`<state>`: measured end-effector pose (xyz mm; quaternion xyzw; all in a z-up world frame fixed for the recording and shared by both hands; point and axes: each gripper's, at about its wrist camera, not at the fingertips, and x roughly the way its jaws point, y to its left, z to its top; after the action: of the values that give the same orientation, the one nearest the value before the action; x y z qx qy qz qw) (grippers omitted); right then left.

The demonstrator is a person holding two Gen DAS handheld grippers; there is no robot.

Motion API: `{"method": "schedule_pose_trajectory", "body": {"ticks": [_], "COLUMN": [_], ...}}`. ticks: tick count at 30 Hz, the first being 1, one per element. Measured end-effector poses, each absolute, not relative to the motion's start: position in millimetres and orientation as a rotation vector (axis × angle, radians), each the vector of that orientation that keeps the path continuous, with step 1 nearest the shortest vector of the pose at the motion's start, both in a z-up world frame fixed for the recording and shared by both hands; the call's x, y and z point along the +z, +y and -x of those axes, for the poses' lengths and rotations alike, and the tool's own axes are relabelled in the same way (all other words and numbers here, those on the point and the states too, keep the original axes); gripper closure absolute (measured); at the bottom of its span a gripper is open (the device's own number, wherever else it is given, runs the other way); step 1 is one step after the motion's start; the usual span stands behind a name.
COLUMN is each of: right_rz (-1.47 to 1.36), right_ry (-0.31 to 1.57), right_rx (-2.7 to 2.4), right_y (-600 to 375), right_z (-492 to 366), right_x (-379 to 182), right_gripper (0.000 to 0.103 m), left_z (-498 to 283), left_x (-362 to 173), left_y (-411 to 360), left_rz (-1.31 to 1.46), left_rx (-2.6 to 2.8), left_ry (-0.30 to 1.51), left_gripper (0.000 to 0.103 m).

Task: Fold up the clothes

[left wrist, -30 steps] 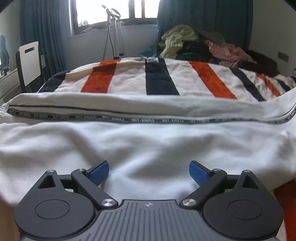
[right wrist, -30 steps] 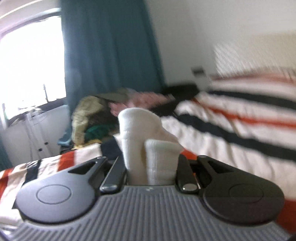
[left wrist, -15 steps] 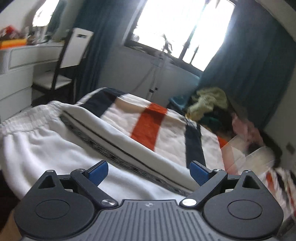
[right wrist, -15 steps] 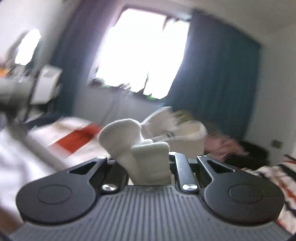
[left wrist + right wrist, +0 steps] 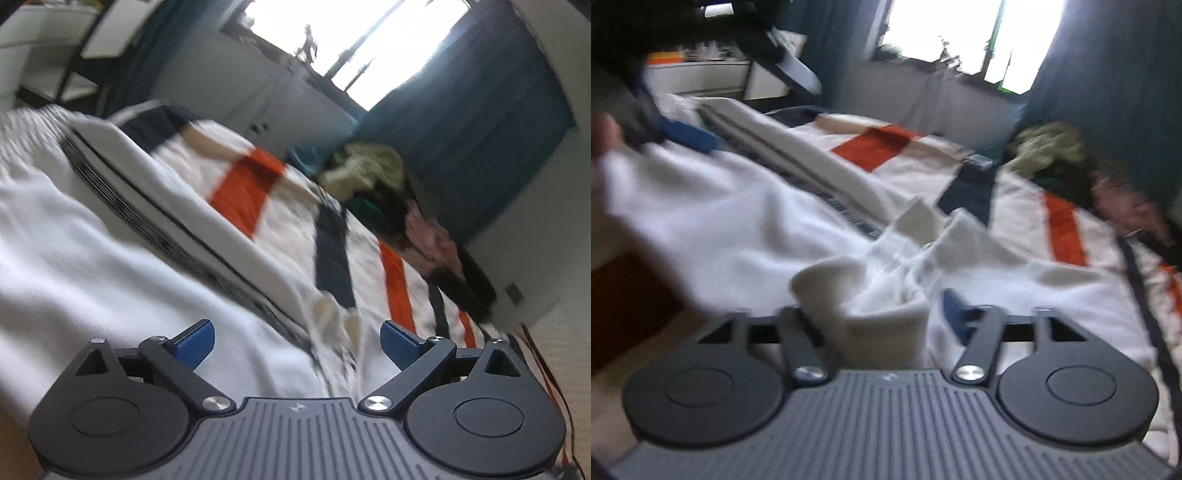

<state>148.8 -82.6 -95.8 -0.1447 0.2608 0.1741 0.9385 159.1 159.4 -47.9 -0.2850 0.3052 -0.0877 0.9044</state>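
White trousers (image 5: pixel 92 266) with a black lettered side stripe lie across the striped bedspread (image 5: pixel 243 184). My left gripper (image 5: pixel 297 339) hovers open over them, nothing between its blue pads; it also shows at the upper left of the right wrist view as the left gripper (image 5: pixel 690 134). In the right wrist view the trousers' leg end (image 5: pixel 886 295) lies bunched on the trousers (image 5: pixel 720 206). My right gripper (image 5: pixel 875 317) is opening, with that leg end still between its jaws. The right pad (image 5: pixel 951 310) stands clear of the cloth.
A heap of mixed clothes (image 5: pixel 369 173) lies at the far side of the bed by blue curtains (image 5: pixel 480 122). A white chair (image 5: pixel 99 40) and a white dresser (image 5: pixel 698 77) stand left of the bed. A bright window (image 5: pixel 960 33) is behind.
My right gripper swung left and down with the leg end, and its jaws have parted from it. The left gripper moved along the trousers and rolled, staying open.
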Motion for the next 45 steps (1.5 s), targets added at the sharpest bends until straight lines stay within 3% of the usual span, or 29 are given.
{"method": "schedule_pose_trajectory", "body": {"ticks": [6, 15, 17, 19, 21, 22, 24, 28, 33, 40, 45], "right_rz": [0.178, -0.013, -0.085, -0.143, -0.189, -0.206, -0.222, -0.252, -0.257, -0.195, -0.167], "right_ry": [0.596, 0.597, 0.585, 0.609, 0.64, 0.651, 0.656, 0.684, 0.689, 0.62, 0.65], "right_rx": [0.408, 0.096, 0.056, 0.015, -0.015, -0.027, -0.041, -0.054, -0.07, -0.027, 0.022], "right_y": [-126.7, -229.5, -246.3, -258.7, -267.2, -270.3, -272.8, -272.5, -270.3, -256.4, -248.1], "right_z": [-101.3, -98.3, -104.6, -113.3, -122.3, -126.0, -130.9, -140.3, -147.0, -140.2, -145.7], "right_x": [-63.9, -55.8, -63.3, -73.5, -83.0, -87.1, -93.7, -113.7, -122.1, -109.0, -114.6], "right_gripper": [0.026, 0.027, 0.041, 0.073, 0.083, 0.083, 0.083, 0.083, 0.082, 0.081, 0.084], "left_z": [-165.7, -173.6, -179.2, -186.0, -190.1, -191.9, -194.4, -197.0, -194.4, -172.1, -175.2], "left_x": [-69.2, -90.7, -95.0, -99.5, -102.0, -102.2, -101.9, -99.5, -99.3, -69.6, -92.9], "left_y": [112.1, 54.5, 51.8, 50.3, 46.8, 44.9, 39.5, 33.2, 37.3, 66.1, 69.3], "left_rz": [0.553, 0.354, 0.343, 0.34, 0.331, 0.32, 0.273, 0.213, 0.243, 0.384, 0.317], "left_rx": [-0.331, -0.39, -0.376, -0.37, -0.372, -0.373, -0.349, -0.296, -0.345, -0.327, -0.239], "left_ry": [0.722, 0.778, 0.781, 0.787, 0.78, 0.779, 0.77, 0.758, 0.724, 0.599, 0.715], "left_gripper": [0.014, 0.013, 0.011, 0.011, 0.01, 0.011, 0.02, 0.061, 0.081, 0.084, 0.081]}}
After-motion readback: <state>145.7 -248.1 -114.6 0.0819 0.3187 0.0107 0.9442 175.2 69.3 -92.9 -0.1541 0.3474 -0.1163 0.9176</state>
